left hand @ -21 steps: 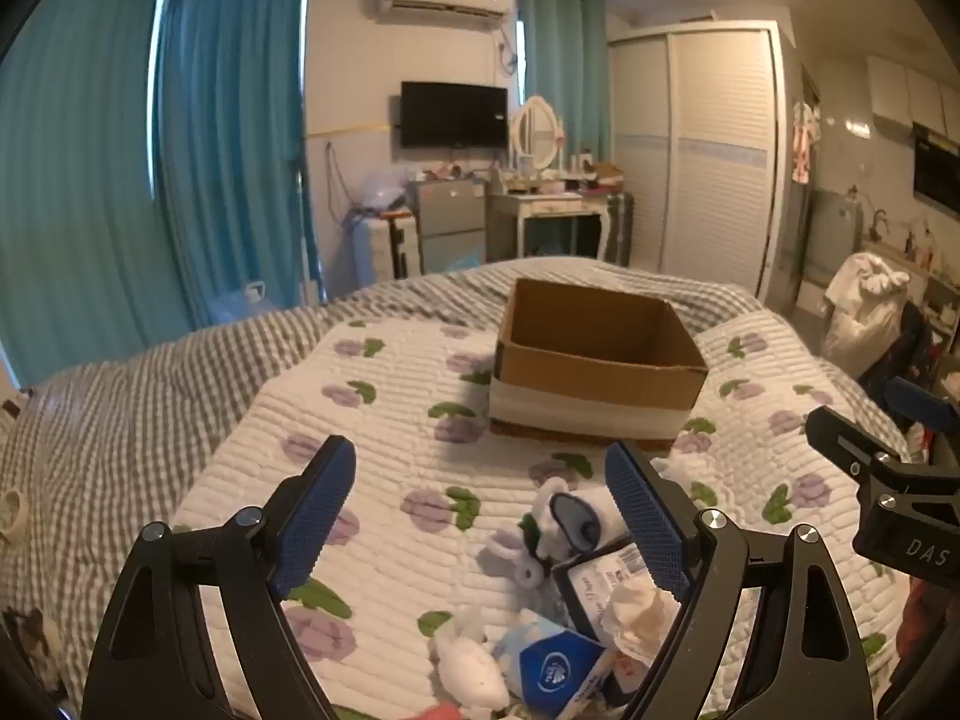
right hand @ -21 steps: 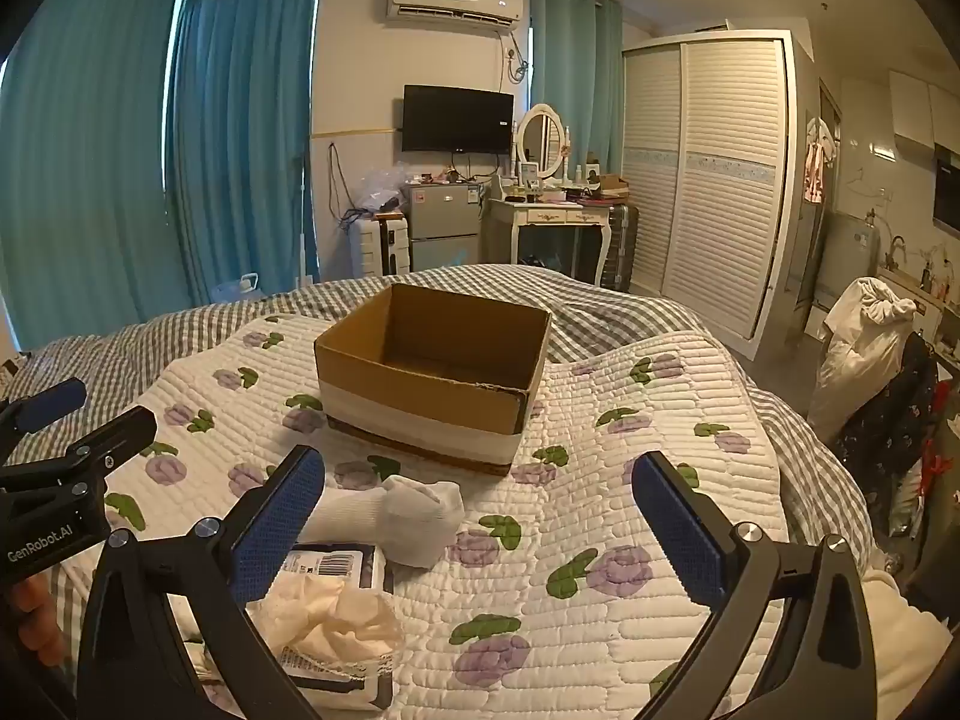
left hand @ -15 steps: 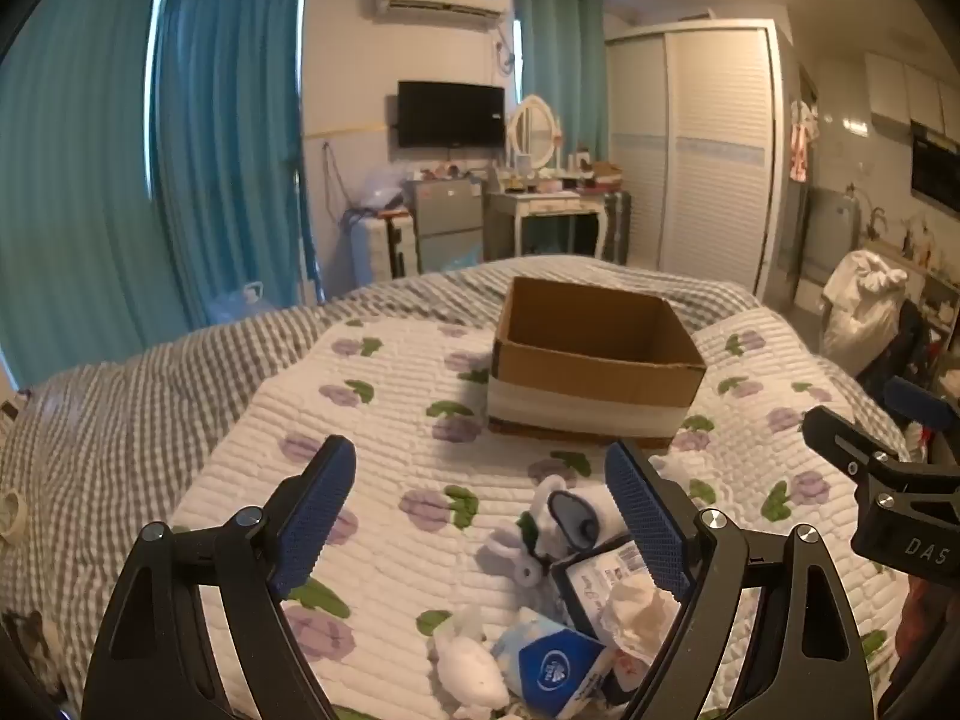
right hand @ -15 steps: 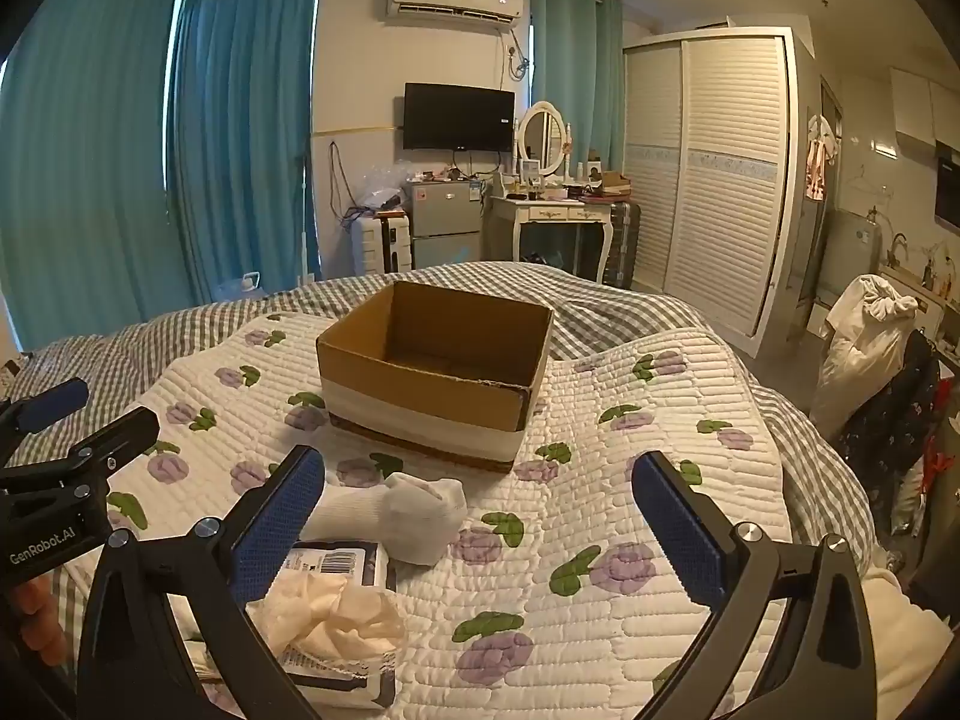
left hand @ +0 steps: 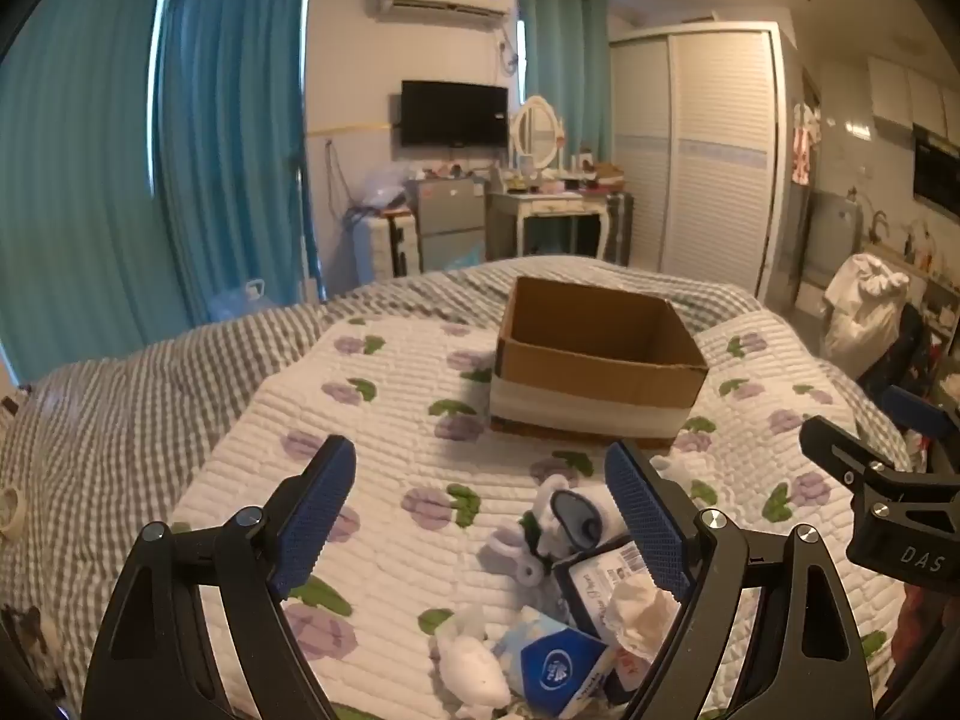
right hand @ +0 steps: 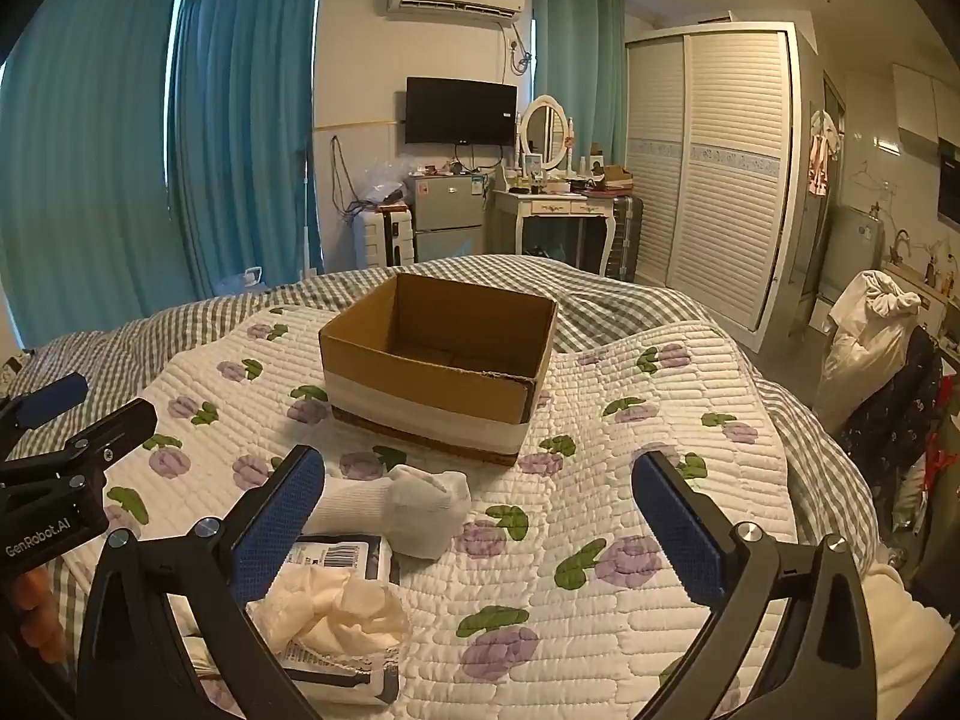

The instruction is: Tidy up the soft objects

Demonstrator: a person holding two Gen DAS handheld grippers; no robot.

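Observation:
An open, empty cardboard box (left hand: 600, 360) stands on the flowered quilt (left hand: 384, 420); it also shows in the right wrist view (right hand: 438, 372). My left gripper (left hand: 480, 510) is open and empty above the quilt, with a pile of soft things by its right finger: a white-and-grey sock (left hand: 570, 516), a small white plush (left hand: 471, 669), a blue tissue pack (left hand: 555, 669), a crumpled cream cloth (left hand: 639, 609). My right gripper (right hand: 480, 522) is open and empty; a white sock (right hand: 408, 504) lies between its fingers, and the cream cloth (right hand: 336, 612) on a labelled packet (right hand: 336, 558) lies by its left finger.
The quilt lies on a grey checked bedspread (left hand: 120, 396). Each gripper shows at the edge of the other's view, the right one (left hand: 888, 504) and the left one (right hand: 54, 480). Behind the bed are teal curtains (right hand: 120, 180), a dressing table (right hand: 564, 204) and a wardrobe (right hand: 720, 180).
Both views have shifted very slightly; the box sits a touch nearer in the right wrist view. Both grippers stay open and nothing on the quilt has moved.

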